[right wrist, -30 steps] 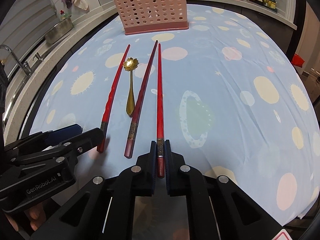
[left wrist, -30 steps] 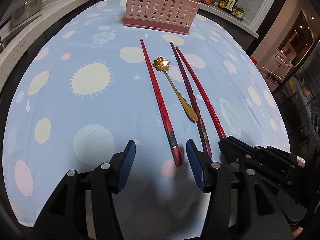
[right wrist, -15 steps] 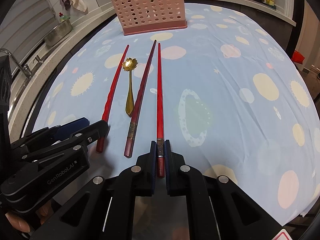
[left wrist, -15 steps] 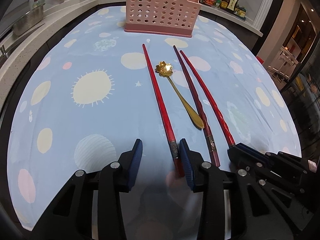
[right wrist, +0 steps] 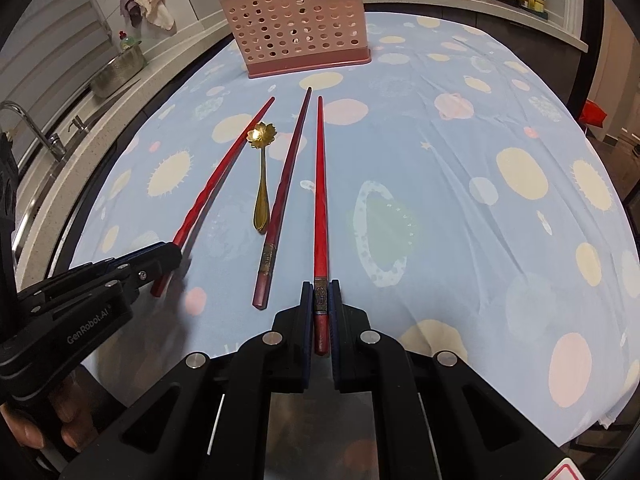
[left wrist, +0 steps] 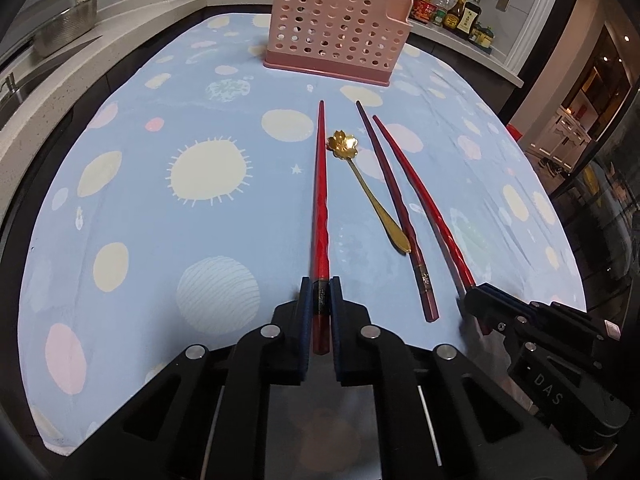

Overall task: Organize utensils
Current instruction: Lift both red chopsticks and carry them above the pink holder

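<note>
At the near edge of the tablecloth (left wrist: 120,208): left gripper (left wrist: 320,296) just clamped onto the left red chopstick (left wrist: 320,200), jaws wide a second ago; right gripper (right wrist: 320,300) pinching the right red chopstick (right wrist: 320,184). Between them, loose: dark chopstick (right wrist: 288,176), gold spoon (right wrist: 262,184). Farther back, pink holder (left wrist: 336,28). Likely ready for lifting both.

Both views are dim and cool-toned, lit softly from overhead. The patterned cloth (left wrist: 208,216) is evenly lit, with only faint shadows beside the chopsticks. A small glare spot sits on the gold spoon (right wrist: 262,136). Fisheye distortion bends the counter (left wrist: 60,80) edges, and black vignetting fills the corners. Focus is sharp centrally, softer toward the rims.
</note>
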### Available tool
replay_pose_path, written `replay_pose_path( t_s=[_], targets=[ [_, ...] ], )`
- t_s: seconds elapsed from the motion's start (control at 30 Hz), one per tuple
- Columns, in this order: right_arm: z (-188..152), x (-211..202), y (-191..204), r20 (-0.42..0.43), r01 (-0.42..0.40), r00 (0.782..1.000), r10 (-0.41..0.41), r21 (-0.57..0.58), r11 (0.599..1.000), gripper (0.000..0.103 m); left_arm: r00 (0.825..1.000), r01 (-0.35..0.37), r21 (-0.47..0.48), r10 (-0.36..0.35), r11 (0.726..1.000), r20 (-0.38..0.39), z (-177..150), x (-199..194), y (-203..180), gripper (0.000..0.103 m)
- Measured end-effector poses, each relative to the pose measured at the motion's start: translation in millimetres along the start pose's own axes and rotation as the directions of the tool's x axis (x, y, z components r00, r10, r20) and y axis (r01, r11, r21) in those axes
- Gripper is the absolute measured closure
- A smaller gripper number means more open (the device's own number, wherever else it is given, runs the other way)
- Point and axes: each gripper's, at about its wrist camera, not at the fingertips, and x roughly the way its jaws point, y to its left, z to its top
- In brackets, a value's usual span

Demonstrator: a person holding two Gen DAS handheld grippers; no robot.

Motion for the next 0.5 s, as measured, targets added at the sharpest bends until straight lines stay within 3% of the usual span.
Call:
replay_pose_path(
  t_s=[0.3, 0.5],
  targets=[
    [7.6, -45.1, 1.8, 0.094, -0.029, 0.995, 0.027, 0.014, 0.999, 0.096, 0.996, 0.017, -0.033, -0.014, 0.999, 0.091, 9.5, -51.8, 11.7, 0.096],
    [29.4, -85.1, 2.0, 0.205, -0.054, 0.978, 0.047, 0.028, 0.998, 0.096, 0.984, 0.03, -0.046, -0.021, 0.998, 0.176, 25.1, -86.5, 15.9, 0.096]
  ],
)
